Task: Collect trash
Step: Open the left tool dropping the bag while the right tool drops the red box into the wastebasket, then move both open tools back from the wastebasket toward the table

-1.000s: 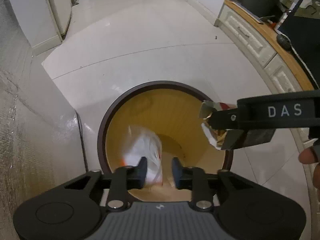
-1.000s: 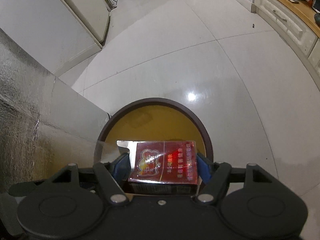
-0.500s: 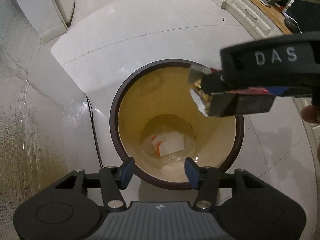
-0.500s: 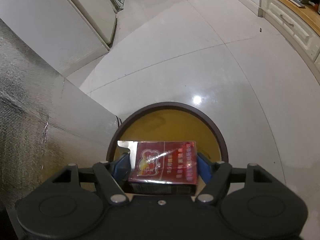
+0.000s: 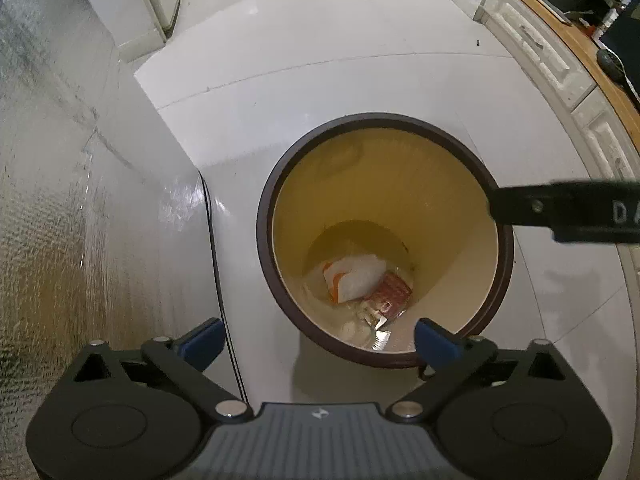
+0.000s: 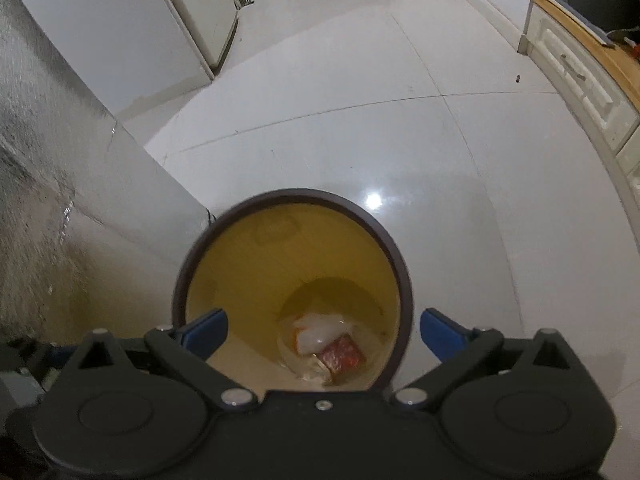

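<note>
Both the left gripper point(image 5: 316, 340) and right gripper point(image 6: 324, 332) hang spread and empty above the bin point(image 5: 280, 184), where a red pack point(image 5: 387, 293) with unreadable print touches a white wrapper point(image 5: 356, 276).

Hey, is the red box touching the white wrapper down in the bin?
Touching. In the left wrist view the red box lies tight against the white wrapper on the bin floor, no gap visible; the right wrist view agrees.
</note>
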A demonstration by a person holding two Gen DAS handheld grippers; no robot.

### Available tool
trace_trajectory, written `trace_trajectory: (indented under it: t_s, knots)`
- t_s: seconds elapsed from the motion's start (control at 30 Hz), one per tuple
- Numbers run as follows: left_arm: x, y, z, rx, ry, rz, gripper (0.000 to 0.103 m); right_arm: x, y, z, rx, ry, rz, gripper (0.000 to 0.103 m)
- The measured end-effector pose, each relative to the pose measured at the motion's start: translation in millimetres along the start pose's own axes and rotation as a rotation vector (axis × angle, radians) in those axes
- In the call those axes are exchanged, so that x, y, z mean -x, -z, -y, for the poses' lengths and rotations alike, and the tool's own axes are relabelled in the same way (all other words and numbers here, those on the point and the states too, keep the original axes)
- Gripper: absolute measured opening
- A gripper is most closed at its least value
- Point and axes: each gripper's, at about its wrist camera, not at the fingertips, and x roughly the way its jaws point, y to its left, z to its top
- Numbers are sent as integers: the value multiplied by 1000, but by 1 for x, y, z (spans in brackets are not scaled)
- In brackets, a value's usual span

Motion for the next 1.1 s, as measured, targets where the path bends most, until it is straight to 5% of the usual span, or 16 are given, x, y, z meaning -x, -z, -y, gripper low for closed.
trace_trajectory:
  t_s: [0.67,1.1]
  knots:
    - [28,9,-18,58,-59,8,103,21,20,0,104,11,-38,103]
    - [84,15,-13,90,-48,74,103,86,21,3,106,27,39,103]
